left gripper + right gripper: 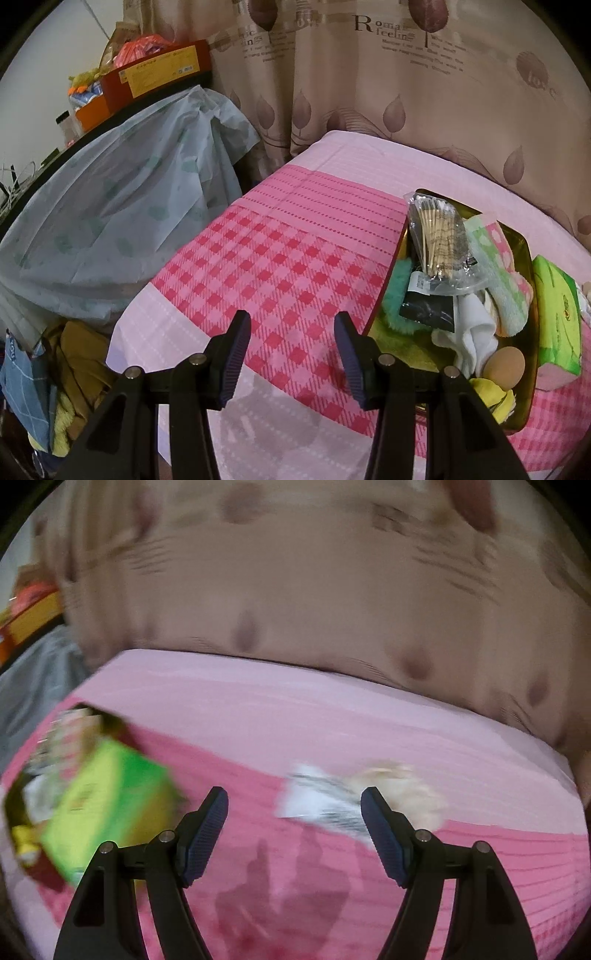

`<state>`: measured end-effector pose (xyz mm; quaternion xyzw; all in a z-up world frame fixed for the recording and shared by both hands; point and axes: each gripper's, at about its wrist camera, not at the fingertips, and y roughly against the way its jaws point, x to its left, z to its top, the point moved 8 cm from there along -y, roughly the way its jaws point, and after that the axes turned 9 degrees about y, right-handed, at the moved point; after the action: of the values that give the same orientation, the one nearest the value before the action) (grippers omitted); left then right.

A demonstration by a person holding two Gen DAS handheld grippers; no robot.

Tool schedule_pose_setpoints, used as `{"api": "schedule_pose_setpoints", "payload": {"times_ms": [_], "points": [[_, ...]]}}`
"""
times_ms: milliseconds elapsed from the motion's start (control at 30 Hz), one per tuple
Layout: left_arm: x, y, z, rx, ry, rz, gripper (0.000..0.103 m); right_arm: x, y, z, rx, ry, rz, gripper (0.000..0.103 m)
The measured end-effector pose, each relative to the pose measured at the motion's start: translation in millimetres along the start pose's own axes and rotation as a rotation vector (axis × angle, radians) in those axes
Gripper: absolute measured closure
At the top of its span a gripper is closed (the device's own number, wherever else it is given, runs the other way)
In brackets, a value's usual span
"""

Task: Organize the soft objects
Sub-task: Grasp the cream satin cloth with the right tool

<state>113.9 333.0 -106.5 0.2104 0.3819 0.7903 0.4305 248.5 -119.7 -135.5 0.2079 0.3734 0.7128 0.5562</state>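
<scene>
Surroundings: beige leaf-print curtain (369, 74) fills the top of the left wrist frame; a pale blue-green plastic sheet (122, 206) drapes over furniture at left, with a red-and-yellow box (155, 74) on top at upper left.
Surface: pink checked cloth (280, 266) covers the bench across the middle of both views.
Obstructions: nothing lies between either pair of jaws – only bare cloth and shadows.
Tray: gold tray (391, 254) at right of the left wrist frame, heaped with soft things.
Tray contents: bag of cotton swabs (439, 236) on top, teal fluffy item (397, 295), white cloth (472, 332), green-and-pink towel (498, 266), tan sponge ball (504, 367).
Tissue pack: green tissue pack (556, 314) leans at the tray's right edge; blurred at lower left in the right wrist frame.
Loose items: white packet (317, 801) and cream fluffy thing (402, 794) lie on the cloth at centre right, both blurred.
Left gripper (291, 350): jaws released, empty, just left of the tray.
Right gripper (295, 834): jaws parted wide, empty – the white packet lies beyond them.
</scene>
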Motion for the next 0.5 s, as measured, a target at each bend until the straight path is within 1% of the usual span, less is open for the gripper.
{"api": "schedule_pose_setpoints", "payload": {"times_ms": [67,200,333,433,500], "points": [[-3.4,0.4,-0.6,-0.008,-0.017,0.001,0.055,-27.2,-13.5,-4.2,0.021,-0.028,-0.037,0.031],[-12.7,2.6,-1.4,-0.029,-0.056,-0.014,0.055,-56.1,-36.3,-6.1,0.040,-0.073,-0.052,0.030],[-23.8,4.8,-2.8,-0.041,-0.092,-0.035,0.055,-71.1,-59.9,-6.2,0.062,-0.101,-0.057,0.028],[-32.8,6.5,-3.8,-0.049,-0.123,-0.042,0.055,-78.7,-78.1,-9.1,0.088,-0.135,-0.039,0.028],[-39.8,7.4,-5.3,-0.049,-0.141,-0.044,0.055,-85.3,-86.6,-14.0,0.103,-0.153,-0.037,0.030]]}}
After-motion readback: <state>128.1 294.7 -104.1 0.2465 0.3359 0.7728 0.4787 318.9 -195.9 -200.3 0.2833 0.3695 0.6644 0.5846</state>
